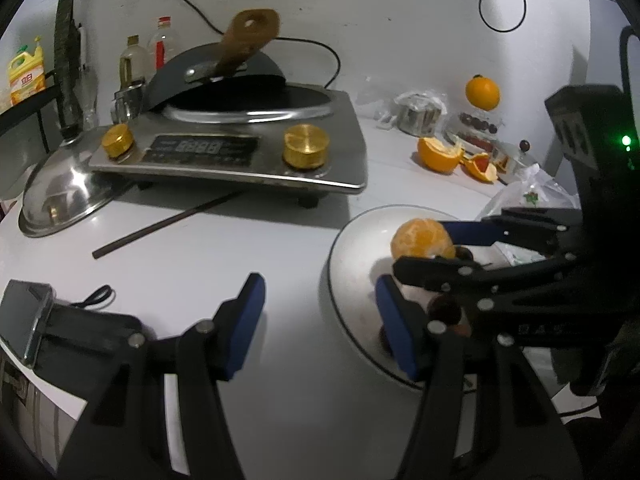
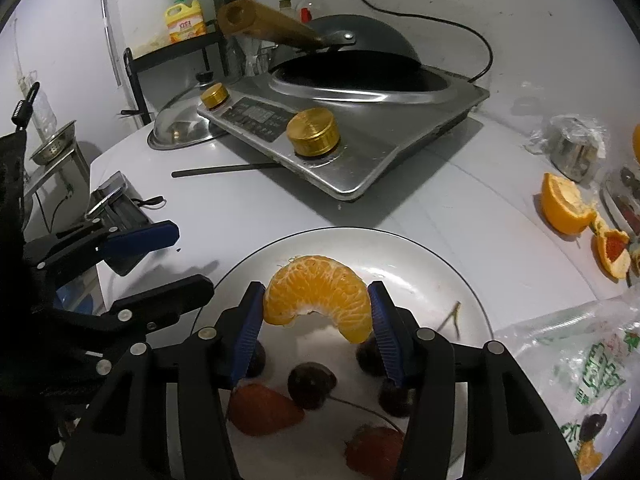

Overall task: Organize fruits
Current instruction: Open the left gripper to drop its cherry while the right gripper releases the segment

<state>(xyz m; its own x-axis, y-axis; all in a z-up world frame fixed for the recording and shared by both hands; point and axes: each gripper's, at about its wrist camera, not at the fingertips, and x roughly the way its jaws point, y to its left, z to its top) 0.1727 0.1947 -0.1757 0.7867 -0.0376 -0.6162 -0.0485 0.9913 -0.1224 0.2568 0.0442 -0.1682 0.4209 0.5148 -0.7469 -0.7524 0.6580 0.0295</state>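
Currently the right gripper (image 2: 316, 312) is clamped on a peeled orange half (image 2: 318, 298): both blue ribbed pads touch its flanks, and the fruit hangs just above the white plate (image 2: 420, 258). The left gripper (image 1: 320, 320) stands apart and empty, one finger over the bare white counter (image 1: 200, 264), the other over the plate's rim.

Step in hand, as judged: placing the orange half on the plate. The next move calls for lowering it to a bare patch at the plate's far side, then parting the pads gently, since the segments are soft and membrane-thin and will bruise or split under pressure.

The orange half is a curved crescent with a pithy, veined surface. On the glossy, dark-edged plate lie dark round cherries (image 2: 312, 386) and red strawberries (image 2: 264, 410), some directly under the fingers, so clearance is limited. Farther out sit curled orange peel (image 2: 564, 208), a crinkled clear plastic bag (image 2: 588, 352), and a brushed-steel induction cooker (image 2: 360, 128) with brass-coloured knobs.
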